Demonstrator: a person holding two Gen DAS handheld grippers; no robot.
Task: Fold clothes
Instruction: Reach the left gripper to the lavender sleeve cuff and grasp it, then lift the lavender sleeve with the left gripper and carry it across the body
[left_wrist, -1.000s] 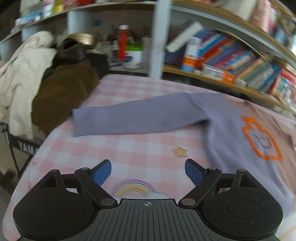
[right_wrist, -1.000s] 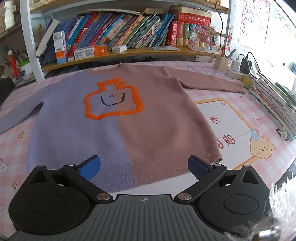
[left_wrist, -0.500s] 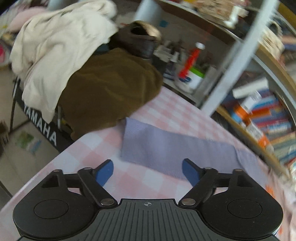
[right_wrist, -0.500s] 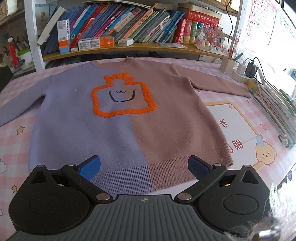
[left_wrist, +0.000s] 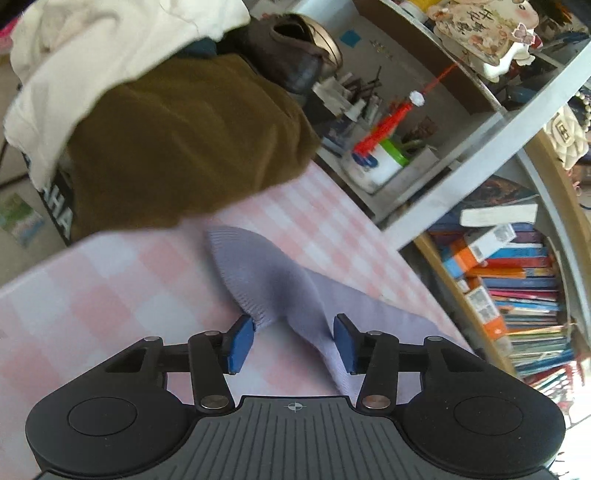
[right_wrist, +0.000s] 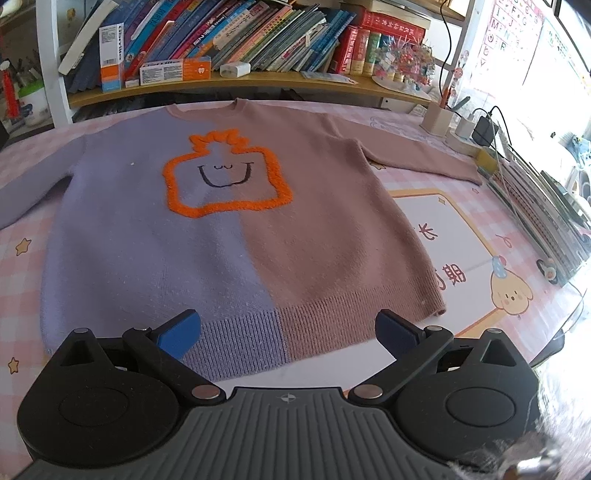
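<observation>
Folding is barely begun: the sweater (right_wrist: 236, 229) lies flat, its lilac cuff (left_wrist: 255, 280) bunched between the half-closed left gripper (left_wrist: 291, 341), not yet pinched, while the right gripper (right_wrist: 288, 332) is held wide at the hem.

**Setting: home study room**

Shelves (right_wrist: 258, 79) packed with books (right_wrist: 258, 44). Table (right_wrist: 461, 229) under pink checked children's cloth with cartoon puppy (right_wrist: 511, 291). Alphabet poster (right_wrist: 517, 33) on wall. Heaped clothes (left_wrist: 166, 129) nearby. Pen pot (right_wrist: 437, 118), chargers (right_wrist: 485, 129).

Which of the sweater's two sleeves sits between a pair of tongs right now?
The lavender sleeve: its ribbed cuff is bunched up between the left tongs. The brown sleeve lies flat and untouched toward the stacked books.
</observation>
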